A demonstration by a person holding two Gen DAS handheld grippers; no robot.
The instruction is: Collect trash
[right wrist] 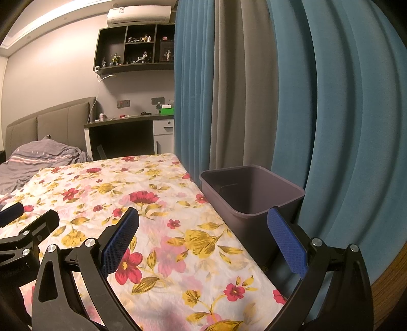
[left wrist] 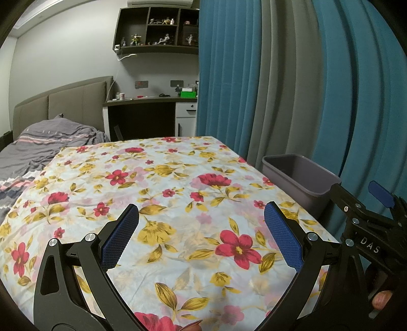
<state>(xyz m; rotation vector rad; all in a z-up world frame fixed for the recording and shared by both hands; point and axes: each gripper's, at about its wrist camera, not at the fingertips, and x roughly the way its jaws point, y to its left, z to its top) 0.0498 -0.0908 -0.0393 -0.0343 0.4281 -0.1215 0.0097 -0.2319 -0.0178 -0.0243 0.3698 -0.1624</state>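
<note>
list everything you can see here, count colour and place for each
floral cloth: one, white with red and yellow flowers, spread over the table; no trash shows on it
bin: one, grey-purple, open top, off the cloth's right edge by the curtains; what shows of its inside looks empty
curtains: teal and grey panels, behind the bin on the right
bed: one, grey striped bedding, taupe headboard, far left
desk: one, dark top, white drawers, against the back wall
green box: one, on the desk
wall shelf: one, dark, holding small figurines
air conditioner: one, white, above the shelf
left gripper: black, blue pads, open over the cloth
right gripper: black, blue pads, open, near the bin
</note>
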